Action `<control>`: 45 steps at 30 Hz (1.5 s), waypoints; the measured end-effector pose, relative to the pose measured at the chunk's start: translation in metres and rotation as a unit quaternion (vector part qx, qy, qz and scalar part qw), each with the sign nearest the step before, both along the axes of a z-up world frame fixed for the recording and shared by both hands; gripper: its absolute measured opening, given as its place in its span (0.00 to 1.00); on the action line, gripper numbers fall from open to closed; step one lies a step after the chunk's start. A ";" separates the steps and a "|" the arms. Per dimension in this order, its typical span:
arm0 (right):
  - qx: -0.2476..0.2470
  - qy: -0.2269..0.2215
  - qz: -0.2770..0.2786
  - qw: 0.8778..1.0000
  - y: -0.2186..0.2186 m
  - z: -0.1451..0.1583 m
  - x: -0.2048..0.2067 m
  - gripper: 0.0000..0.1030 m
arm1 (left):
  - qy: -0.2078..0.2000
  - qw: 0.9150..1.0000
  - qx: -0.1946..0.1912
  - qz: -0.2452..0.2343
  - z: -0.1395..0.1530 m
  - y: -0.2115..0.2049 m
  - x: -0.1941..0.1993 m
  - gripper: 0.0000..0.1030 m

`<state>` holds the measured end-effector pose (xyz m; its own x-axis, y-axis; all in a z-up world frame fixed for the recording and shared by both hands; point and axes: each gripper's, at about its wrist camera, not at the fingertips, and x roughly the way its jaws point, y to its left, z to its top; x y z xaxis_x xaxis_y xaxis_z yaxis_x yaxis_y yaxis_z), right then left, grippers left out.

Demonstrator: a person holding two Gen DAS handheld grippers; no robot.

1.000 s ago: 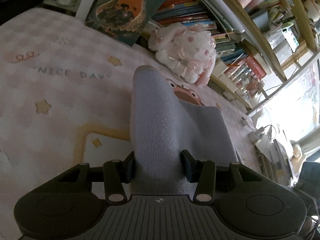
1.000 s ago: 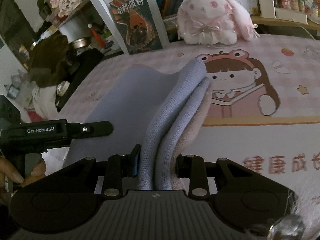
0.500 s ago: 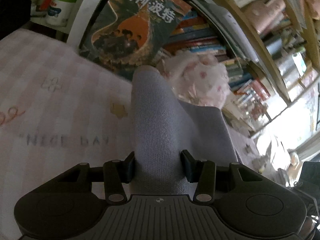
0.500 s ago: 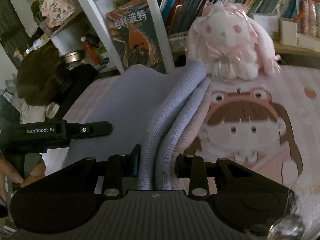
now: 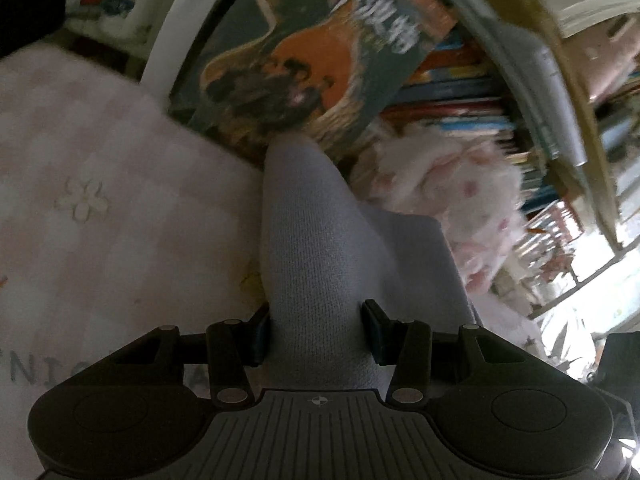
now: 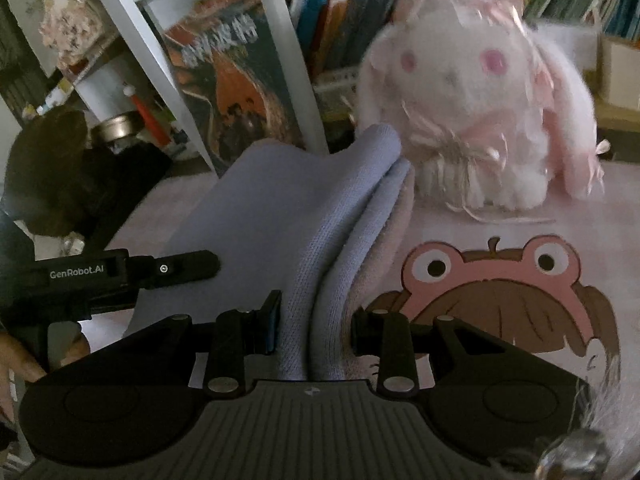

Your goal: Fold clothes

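Here the left gripper (image 5: 316, 334) is clamped on a thick bunch of the lavender knit garment (image 5: 320, 264), its two pads pressed against either side of the cloth. The cloth rises from the jaws in a rounded ridge that reaches up toward the far edge of the bed, and a flatter panel of it spreads off to the right. Under and to the left of it lies the pink checked bedsheet (image 5: 88, 152), printed with a small white flower and grey letters. Beyond the ridge a large book with an orange cover (image 5: 320, 52) leans against a white shelf post, and to its right sits a blurred pink plush bunny (image 5: 460, 200) in front of the crowded bookshelf (image 5: 460, 92).

In the right wrist view, the other tool shows at the left edge as a black bar, with fingers of the person's hand (image 6: 24, 364) below it. The garment stretches from there across to the right gripper (image 6: 314, 332), which pinches two or three stacked layers between its pads. The folded edge stands up from the jaws and points at the bunny, which sits on the sheet just past it. To the right, the sheet carries a cartoon girl in a frog hat (image 6: 496, 284).
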<state>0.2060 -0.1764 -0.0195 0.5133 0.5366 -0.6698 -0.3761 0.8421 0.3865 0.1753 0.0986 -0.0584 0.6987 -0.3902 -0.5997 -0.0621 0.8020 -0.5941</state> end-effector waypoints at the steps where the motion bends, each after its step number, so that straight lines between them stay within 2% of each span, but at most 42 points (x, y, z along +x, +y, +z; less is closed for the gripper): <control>1: 0.011 0.004 -0.005 1.000 -0.004 -0.004 0.001 0.29 | 0.001 1.000 -0.003 0.002 -0.003 0.001 0.000 0.45; 4: 0.055 0.023 -0.024 0.998 -0.019 -0.016 0.005 0.32 | 0.003 1.000 -0.012 0.005 -0.009 0.003 -0.001 0.49; 7: 0.067 0.034 -0.033 0.997 -0.025 -0.021 0.005 0.40 | 0.002 1.000 -0.009 0.001 -0.010 0.004 -0.002 0.51; 9: 0.062 0.025 -0.039 0.997 -0.028 -0.017 0.000 0.45 | 0.004 1.000 -0.004 0.004 -0.009 0.003 -0.002 0.55; 11: 0.056 0.015 -0.045 0.997 -0.032 -0.012 -0.006 0.49 | 0.013 1.000 0.017 0.013 -0.006 0.002 -0.002 0.70; 20: 0.025 -0.034 -0.072 0.997 -0.047 0.010 -0.031 0.65 | -0.007 0.997 0.070 0.034 0.013 0.006 -0.044 0.75; 22: 0.005 -0.047 -0.077 0.996 -0.049 0.012 -0.041 0.68 | -0.010 0.995 0.089 0.036 0.015 0.003 -0.052 0.77; 26: -0.038 -0.072 -0.088 0.993 -0.051 0.014 -0.063 0.78 | -0.019 0.987 0.155 0.025 0.018 -0.009 -0.067 0.80; 28: -0.062 -0.083 -0.095 0.990 -0.050 0.014 -0.074 0.79 | -0.028 0.982 0.185 0.022 0.021 -0.016 -0.076 0.81; 35: -0.131 -0.107 -0.102 0.980 -0.026 0.016 -0.113 0.86 | -0.046 0.964 0.259 -0.021 0.031 -0.044 -0.110 0.87; 39: -0.147 -0.110 -0.104 0.977 -0.014 0.014 -0.136 0.90 | -0.046 0.958 0.283 -0.025 0.027 -0.053 -0.126 0.89; 45: -0.151 -0.094 -0.120 0.977 -0.004 0.002 -0.170 0.91 | -0.033 0.956 0.292 -0.003 0.025 -0.059 -0.153 0.93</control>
